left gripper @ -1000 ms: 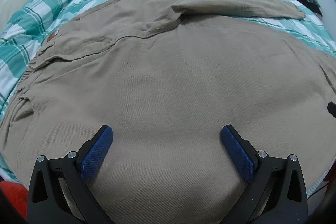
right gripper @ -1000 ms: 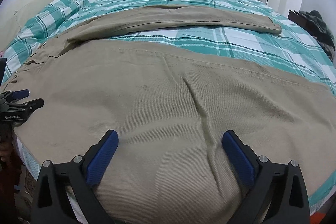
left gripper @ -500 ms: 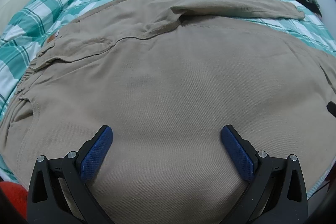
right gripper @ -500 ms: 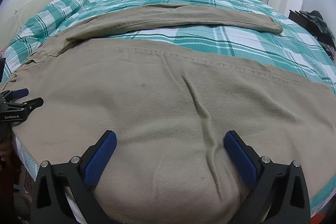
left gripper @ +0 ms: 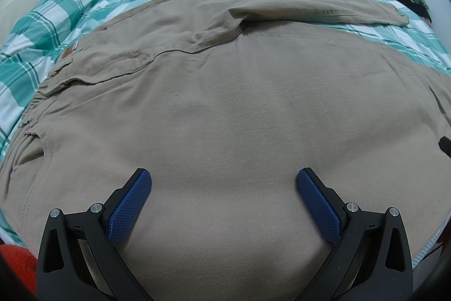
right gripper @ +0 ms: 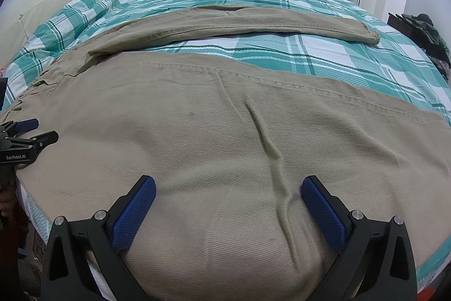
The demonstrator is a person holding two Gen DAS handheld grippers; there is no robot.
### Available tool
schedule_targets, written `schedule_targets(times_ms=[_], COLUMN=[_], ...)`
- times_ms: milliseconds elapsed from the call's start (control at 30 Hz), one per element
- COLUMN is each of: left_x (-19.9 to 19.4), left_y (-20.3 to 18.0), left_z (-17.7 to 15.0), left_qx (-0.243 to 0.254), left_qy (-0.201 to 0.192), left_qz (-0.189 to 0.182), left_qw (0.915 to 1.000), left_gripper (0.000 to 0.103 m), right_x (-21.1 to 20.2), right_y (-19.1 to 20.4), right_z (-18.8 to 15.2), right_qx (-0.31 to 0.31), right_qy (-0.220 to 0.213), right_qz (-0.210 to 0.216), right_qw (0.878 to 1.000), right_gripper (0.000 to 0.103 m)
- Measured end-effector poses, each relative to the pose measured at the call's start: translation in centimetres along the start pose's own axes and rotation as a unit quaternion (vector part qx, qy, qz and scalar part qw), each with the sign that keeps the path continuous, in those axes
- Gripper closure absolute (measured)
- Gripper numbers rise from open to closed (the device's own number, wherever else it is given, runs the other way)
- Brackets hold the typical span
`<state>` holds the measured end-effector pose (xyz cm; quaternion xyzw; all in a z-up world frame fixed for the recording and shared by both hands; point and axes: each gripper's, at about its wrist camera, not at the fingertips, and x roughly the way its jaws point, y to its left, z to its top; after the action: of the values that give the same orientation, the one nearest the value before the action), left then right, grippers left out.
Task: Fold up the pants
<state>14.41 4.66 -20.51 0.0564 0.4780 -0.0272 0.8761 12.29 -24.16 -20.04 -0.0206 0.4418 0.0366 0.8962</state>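
Hovering wide apart, left gripper (left gripper: 224, 182) and right gripper (right gripper: 229, 189) hold nothing, both just above the near leg of the pants (left gripper: 239, 109). Pants lie spread on the plaid bedspread (right gripper: 324, 52), legs splayed, waistband (left gripper: 60, 75) to the left. Looks like heavy twill: limp, grippy, not fragile. Best bet: pinch the near leg's edge seam, both layers, then carry it over the far leg (right gripper: 253, 24).

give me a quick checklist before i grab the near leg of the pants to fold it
1. Left hand-held gripper open over fabric: ok.
2. Right hand-held gripper open over fabric: ok.
3. Pants spread flat on the bed: ok.
4. Far leg clear of near leg: ok.
5. Crease in near leg smoothed: not ok.
6. Fabric edge between fingers: cannot tell.
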Motion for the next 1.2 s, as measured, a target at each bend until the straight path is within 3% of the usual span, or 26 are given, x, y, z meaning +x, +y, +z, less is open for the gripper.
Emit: schedule_targets(times_ms=[367,467,533,600,700,800,900,1000,1033,1100,1200], left_x=[-0.1,-1.2,-3.0,-5.1,-5.9,-2.2,4.3,10.8,12.7,12.6,12.6], left_y=[0.0,0.2,0.5,1.1,2.1,2.8,3.9,5.2,5.8,6.5,6.3], left_z=[0.1,1.3,2.4,4.3,9.4,14.5,18.1,18.1,16.9,15.3,14.8], left_qx=[-0.002,-0.008,-0.004,-0.007,-0.013,-0.021,-0.044,-0.057,-0.067,-0.088,-0.084], left_qy=[0.003,0.054,0.068,0.032,-0.025,-0.047,-0.031,0.027,0.048,0.002,-0.015], left_qz=[0.001,0.0,-0.02,-0.041,-0.04,-0.008,0.028,0.062,0.042,0.016,0.024], left_qw=[1.0,0.9985,0.9975,0.9986,0.9988,0.9986,0.9982,0.9961,0.9957,0.996,0.9961], left_gripper=[0.001,0.001,0.001,0.001,0.001,0.001,0.001,0.0,0.001,0.001,0.001], right_x=[0.0,-0.1,-0.4,-1.0,-2.3,-1.9,0.2,3.8,5.4,9.6,14.6], right_y=[0.0,0.0,-0.1,-0.3,-1.3,-2.0,-1.2,0.8,1.2,1.2,-1.2], right_z=[0.0,0.0,0.6,1.6,3.3,7.5,14.1,20.6,22.1,24.4,25.7], right_qx=[0.001,0.005,0.01,0.012,0.032,0.035,0.005,-0.05,-0.059,-0.067,-0.061], right_qy=[0.001,0.007,0.028,0.064,0.085,0.069,0.038,-0.004,-0.008,0.005,0.04], right_qz=[-0.001,-0.001,0.001,0.008,0.029,0.036,0.036,0.057,0.066,0.087,0.081], right_qw=[1.0,1.0,1.0,0.998,0.995,0.996,0.999,0.997,0.996,0.994,0.994], right_gripper=[0.001,0.001,0.001,0.001,0.001,0.001,0.001,0.001,0.001,0.001,0.002])
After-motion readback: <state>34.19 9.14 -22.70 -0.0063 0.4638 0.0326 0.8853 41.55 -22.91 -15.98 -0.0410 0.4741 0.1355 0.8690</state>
